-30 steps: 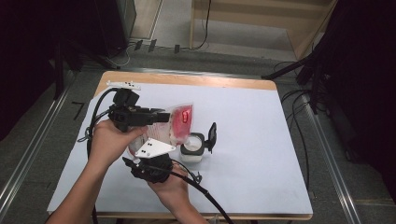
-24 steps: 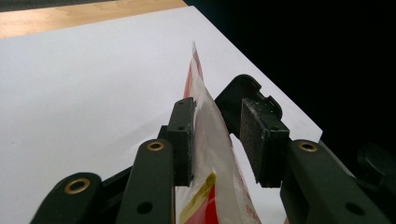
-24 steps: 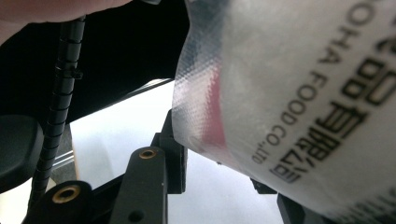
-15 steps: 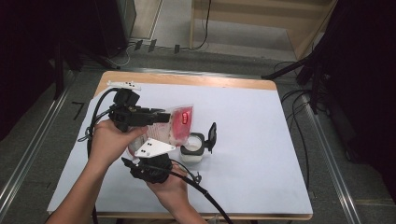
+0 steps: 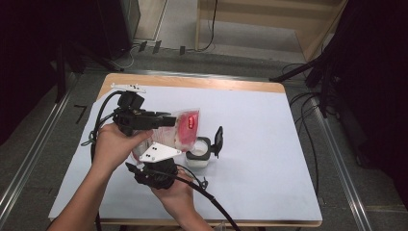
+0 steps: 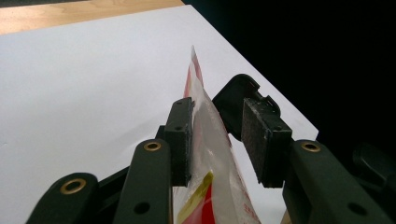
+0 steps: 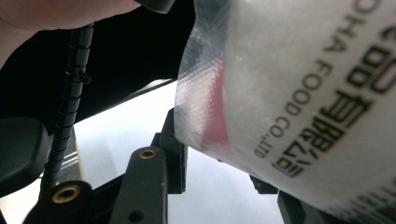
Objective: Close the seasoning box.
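High view: left tongs (image 5: 169, 120) level above the worktop (image 5: 269, 144), tips at the near edge of a clear pouch (image 5: 185, 129) with red contents. Right tongs (image 5: 161, 159) lower, under the pouch. White jar (image 5: 197, 156) with flipped-back black lid just beside, apparently open and waiting.

Left gripper view: pouch (image 6: 210, 154) edge-on between the jaws; one pad (image 6: 180, 140) touching the film, the other apart. Narrow gap, no firm grip.

Right gripper view: printed pouch (image 7: 299, 93) across the jaws; grip cannot be told.

Judged: pouch lifted, unopened; tearing and pouring left.
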`<state>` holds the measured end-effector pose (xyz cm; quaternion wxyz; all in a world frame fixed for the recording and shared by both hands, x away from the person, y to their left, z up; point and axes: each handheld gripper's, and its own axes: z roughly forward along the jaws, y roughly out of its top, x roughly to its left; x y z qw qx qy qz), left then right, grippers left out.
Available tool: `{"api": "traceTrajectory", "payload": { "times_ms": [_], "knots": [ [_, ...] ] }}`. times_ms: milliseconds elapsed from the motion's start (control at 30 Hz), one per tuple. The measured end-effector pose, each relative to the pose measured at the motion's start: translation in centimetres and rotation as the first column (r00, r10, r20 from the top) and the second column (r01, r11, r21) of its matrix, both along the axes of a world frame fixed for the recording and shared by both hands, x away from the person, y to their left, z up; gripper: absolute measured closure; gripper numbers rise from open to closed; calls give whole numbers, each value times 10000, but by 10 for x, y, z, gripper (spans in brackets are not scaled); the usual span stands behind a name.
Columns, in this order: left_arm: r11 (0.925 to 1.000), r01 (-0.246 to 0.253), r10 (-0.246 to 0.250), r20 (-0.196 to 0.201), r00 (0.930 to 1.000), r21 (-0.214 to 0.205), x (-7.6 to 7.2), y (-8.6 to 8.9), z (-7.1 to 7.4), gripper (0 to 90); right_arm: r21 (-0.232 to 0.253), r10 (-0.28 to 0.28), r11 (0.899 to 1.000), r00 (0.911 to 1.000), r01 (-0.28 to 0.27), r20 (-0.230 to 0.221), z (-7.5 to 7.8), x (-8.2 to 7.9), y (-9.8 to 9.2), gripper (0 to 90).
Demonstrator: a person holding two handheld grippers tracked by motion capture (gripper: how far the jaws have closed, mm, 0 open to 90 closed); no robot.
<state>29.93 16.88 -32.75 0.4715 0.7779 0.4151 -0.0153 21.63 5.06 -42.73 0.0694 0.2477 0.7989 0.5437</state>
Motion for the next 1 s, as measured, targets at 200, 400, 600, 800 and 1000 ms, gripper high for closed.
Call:
{"api": "traceTrajectory", "payload": {
  "times_ms": [200,400,600,800,1000],
  "knots": [
    [9999,28,-28,-16,10000,103,0,-1,0,647,-33,-19,10000,10000,19,-22,-1,0,-1,641],
    [9999,31,-31,-24,10000,99,0,-1,0,647,-11,-21,10000,10000,21,-33,-1,0,-1,642],
    [10000,63,-63,-14,10000,54,0,-1,0,647,-10,-20,10000,10000,20,-31,-1,0,-1,642],
    [10000,55,-55,-8,10000,61,-1,-1,0,647,-19,-22,10000,10000,22,-20,-1,0,0,642],
    [10000,61,-61,20,10000,4,-1,-2,0,646,38,-13,10000,10000,13,-62,-1,0,-1,642]
  ]
}}
